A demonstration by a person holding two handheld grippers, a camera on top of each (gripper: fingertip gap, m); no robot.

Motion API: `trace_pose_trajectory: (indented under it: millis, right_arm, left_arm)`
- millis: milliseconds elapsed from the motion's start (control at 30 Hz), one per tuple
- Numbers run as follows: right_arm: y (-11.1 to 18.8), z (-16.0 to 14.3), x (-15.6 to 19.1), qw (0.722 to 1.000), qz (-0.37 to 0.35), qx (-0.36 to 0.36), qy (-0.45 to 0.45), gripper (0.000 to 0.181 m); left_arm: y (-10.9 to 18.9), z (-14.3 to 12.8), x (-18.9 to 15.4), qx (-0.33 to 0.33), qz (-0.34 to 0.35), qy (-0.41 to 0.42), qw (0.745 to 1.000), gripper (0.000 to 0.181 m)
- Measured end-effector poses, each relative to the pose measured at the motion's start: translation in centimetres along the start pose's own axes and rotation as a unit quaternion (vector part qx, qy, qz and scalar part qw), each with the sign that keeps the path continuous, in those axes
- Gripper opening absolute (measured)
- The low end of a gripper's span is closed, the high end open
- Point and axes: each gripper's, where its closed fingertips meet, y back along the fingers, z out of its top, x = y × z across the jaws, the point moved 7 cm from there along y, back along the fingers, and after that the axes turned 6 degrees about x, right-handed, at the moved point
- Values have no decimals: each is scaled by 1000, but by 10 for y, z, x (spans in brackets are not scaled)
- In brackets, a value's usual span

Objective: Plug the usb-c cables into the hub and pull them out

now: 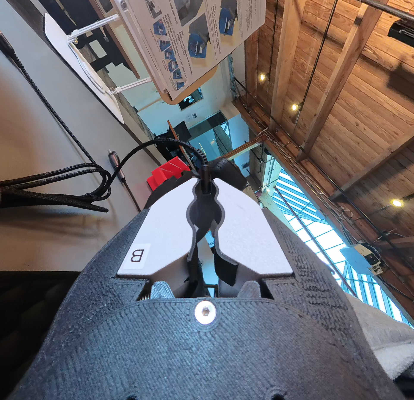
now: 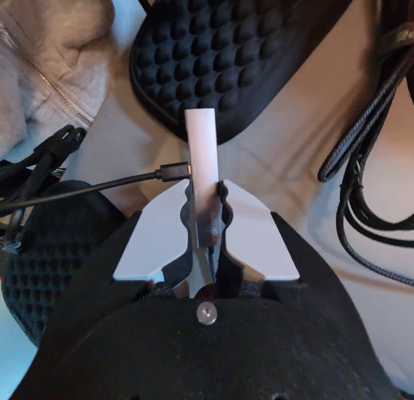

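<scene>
Hub (image 2: 202, 165): slim silver bar, pinched lengthwise in the right tongs (image 2: 205, 183); its far end sticks out well past the fingertips, its near end sits deep between the fingers.
Right tongs: white fingers pressed against both long edges of the hub, tips just beyond the bar's midpoint.
Plugged usb-c cable (image 2: 172, 171): smooth black lead, connector seated in the hub's left edge just ahead of the left fingertip; the lead runs off to the left of the tongs.
Hub tail lead: thin dark wire leaves the hub's near end, dropping back between the fingers.
Left tongs (image 1: 205, 186): white fingers nearly pressed together, tips pinching the black plug (image 1: 205, 178) of a braided cable (image 1: 143, 147).
Braided cable: plug barrel pokes forward out of the fingertips; the cord arcs up and to the left, down toward the surface (image 1: 44, 131).
Loose cables (image 1: 67, 185): black braided bundle lying on the pale surface, left of the left tongs.
Spare connector (image 1: 117, 165): grey metal plug on the surface, left of and ahead of the left tongs.
Dimpled pad (image 2: 224, 53): black, beyond the right tongs, behind the hub's far end.
Instruction board (image 1: 190, 31): on a white stand, far ahead and left of the left tongs.
</scene>
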Motion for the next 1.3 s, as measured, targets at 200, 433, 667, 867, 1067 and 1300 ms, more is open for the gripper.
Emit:
trace_pose_trajectory:
  millis: [200,433,667,867,1067,1300]
  right_arm:
    - [18,6,14,980,-201,-9,3,22]
    - [58,15,65,888,-419,-80,-171,22]
    - [38,20,99,815,-539,-48,-206,22]
    - [26,18,107,804,-556,-21,-210,22]
    - [19,16,104,779,-599,17,-183,22]
    - [18,14,106,778,-611,5,-148,22]
  left_arm:
    - [4,2,0,7,31,-56,998,8]
    - [-2,-12,-5,26,93,-184,978,8]
    - [-11,-31,-5,92,67,-142,983,8]
    - [-17,-42,-7,146,78,-185,969,8]
    - [-18,-46,-5,164,81,-168,969,8]
    - [-15,-45,-4,197,70,-168,963,8]
